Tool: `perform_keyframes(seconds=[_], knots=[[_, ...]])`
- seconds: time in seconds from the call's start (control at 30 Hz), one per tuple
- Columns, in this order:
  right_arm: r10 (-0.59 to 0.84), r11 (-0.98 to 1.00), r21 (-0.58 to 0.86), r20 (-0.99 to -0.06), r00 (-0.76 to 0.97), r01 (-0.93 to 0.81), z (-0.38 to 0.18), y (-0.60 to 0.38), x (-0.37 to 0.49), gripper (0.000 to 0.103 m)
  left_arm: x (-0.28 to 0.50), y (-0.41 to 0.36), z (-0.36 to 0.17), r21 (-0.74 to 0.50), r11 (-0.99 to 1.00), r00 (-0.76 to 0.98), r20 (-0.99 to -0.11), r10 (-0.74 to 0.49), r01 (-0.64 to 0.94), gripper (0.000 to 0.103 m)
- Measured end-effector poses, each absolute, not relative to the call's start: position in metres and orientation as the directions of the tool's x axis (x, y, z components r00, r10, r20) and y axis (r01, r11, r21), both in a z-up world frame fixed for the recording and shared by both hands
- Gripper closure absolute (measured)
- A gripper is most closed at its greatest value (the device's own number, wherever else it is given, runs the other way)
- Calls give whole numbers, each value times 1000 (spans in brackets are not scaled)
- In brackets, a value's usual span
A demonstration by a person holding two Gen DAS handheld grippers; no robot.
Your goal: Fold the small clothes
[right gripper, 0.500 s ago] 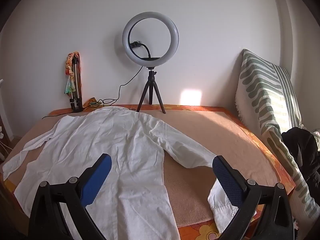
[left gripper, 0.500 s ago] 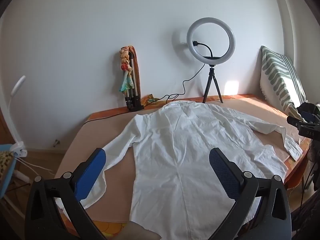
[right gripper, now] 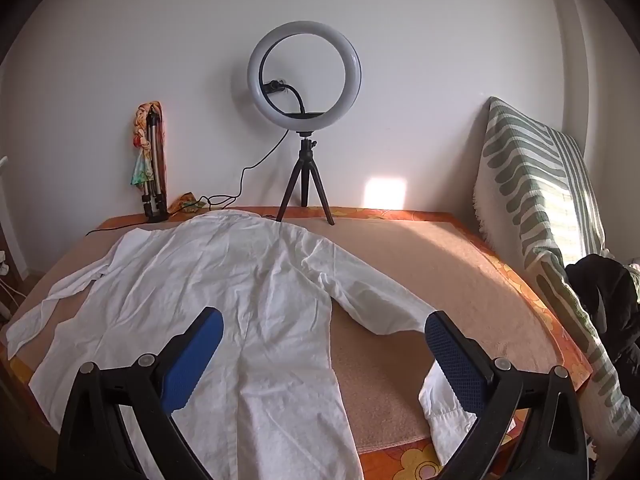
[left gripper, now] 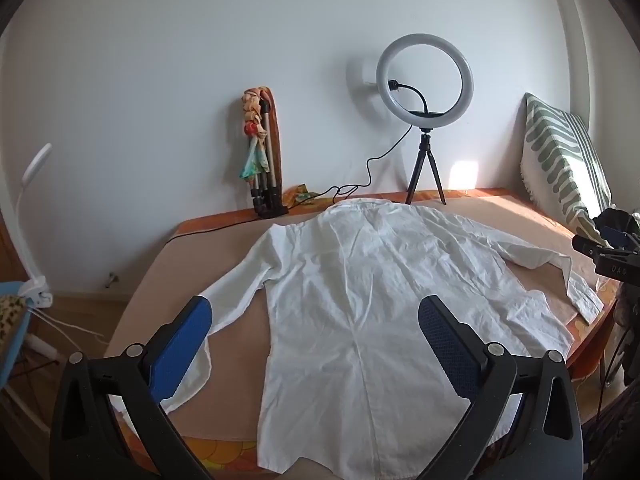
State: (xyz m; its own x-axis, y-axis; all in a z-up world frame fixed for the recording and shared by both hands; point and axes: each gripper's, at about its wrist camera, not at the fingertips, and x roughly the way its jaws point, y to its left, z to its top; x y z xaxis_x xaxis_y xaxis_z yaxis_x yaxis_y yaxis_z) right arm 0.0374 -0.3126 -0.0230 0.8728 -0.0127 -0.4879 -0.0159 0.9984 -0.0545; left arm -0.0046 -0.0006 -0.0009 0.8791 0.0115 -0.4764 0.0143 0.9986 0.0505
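Two tools hang above a white shirt point(left gripper: 360, 300) that lies spread flat, collar toward the wall, on a tan cloth point(right gripper: 420, 264) with an orange flowered border, which covers the surface point(left gripper: 472, 194).

Seen from the left wrist, the left tool point(left gripper: 316, 344) has its blue-padded fingers point(left gripper: 180, 344) spread wide apart with nothing between them. It hangs over the shirt's lower half, near the hem. The left finger sits over the cuff end of the sleeve point(left gripper: 228, 300) on that side, which runs out and down from the shoulder.

Seen from the right wrist, the right tool point(right gripper: 324, 356) is spread wide as well and grips nothing. It hangs over the shirt's side edge and the bare cloth beside it. The other sleeve point(right gripper: 368, 300) stretches out from the shoulder and bends down at the elbow, and its cuff point(right gripper: 452, 420) lies at the near edge beneath the right finger.

At the far edge, against the wall, a ring light point(right gripper: 304, 76) stands on a small black tripod point(right gripper: 305, 188) just behind the collar. A folded tripod with a colourful scarf point(left gripper: 256, 132) tied on it stands further along that edge. A green and white striped cushion point(right gripper: 536, 208) leans upright on the right side, and dark clothing point(right gripper: 604, 292) is piled at its foot.
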Motion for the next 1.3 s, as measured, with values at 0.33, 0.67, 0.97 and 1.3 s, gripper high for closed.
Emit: perform_keyframes(seconds=[0.33, 0.67, 0.97, 1.3], knots=[[-30, 998, -65, -484, 875, -2, -24, -309, 33, 1, -5, -1, -1, 49, 999, 872, -489, 6, 21, 0], [-34, 997, -77, -484, 875, -4, -15, -306, 13, 1, -16, -6, 4, 47, 999, 871, -491, -1, 27, 0], [-8, 997, -69, -464, 886, -28, -4, -296, -5, 1, -28, -9, 8, 41, 999, 870, -492, 0, 23, 0], [6, 997, -63, -454, 891, -39, 4, -288, -26, 1, -44, -11, 14, 30, 999, 877, -480, 0, 16, 0]])
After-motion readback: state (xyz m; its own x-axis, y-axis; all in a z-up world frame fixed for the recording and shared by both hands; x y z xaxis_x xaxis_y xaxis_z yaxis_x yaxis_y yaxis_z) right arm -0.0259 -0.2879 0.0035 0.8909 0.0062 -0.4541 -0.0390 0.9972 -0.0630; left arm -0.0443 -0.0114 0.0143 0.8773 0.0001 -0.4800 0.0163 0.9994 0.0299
